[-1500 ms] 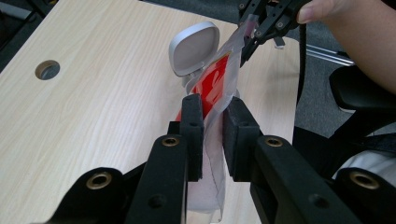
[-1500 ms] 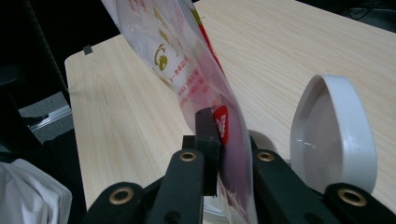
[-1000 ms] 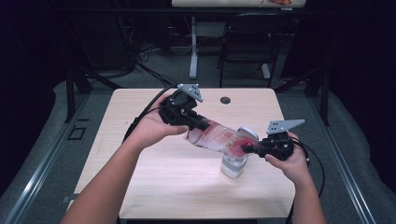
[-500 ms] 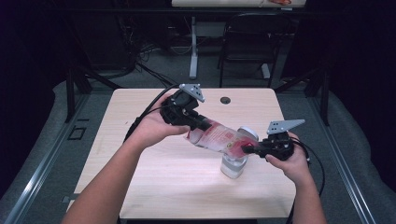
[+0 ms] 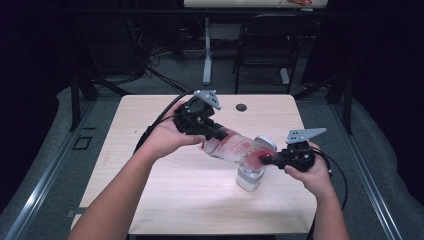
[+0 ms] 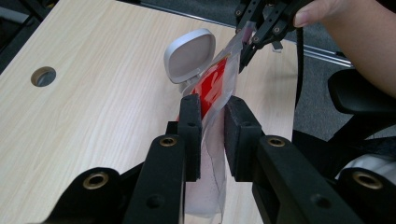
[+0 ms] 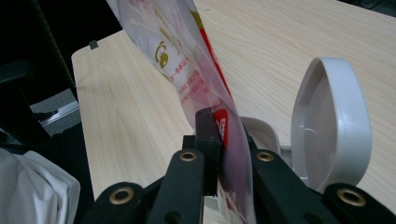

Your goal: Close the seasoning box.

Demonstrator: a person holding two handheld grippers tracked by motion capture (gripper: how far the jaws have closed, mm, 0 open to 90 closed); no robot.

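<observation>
Two tongs share one pouch (image 5: pixel 232 146), stretched over the desk (image 5: pixel 150 200) and slanting down toward a jar (image 5: pixel 250 176) whose hinged lid (image 5: pixel 265 142) stands flipped open. Left of the jar, the left tongs (image 5: pixel 212 134) take the pouch's raised end; in the left gripper view the film passes between the pads (image 6: pixel 190 135) with some slack on one side, and the jaws have just been opening a little, so the hold looks loose rather than firm, and I cannot tell whether the pads still press. Right over the jar, the right tongs (image 5: pixel 265 159) are clamped narrow on the pouch's lower corner, the film pinched flat between the jaws in the right gripper view (image 7: pixel 223 154). The pouch is thin, soft plastic, glossy and likely slippery; it seems light, sags between the two holds and will buckle if pushed. The sealed edges and corners are probably the best places to take it, since the middle would crumple. The jar looks rigid and stands upright on the desk under the pouch's low end.
</observation>
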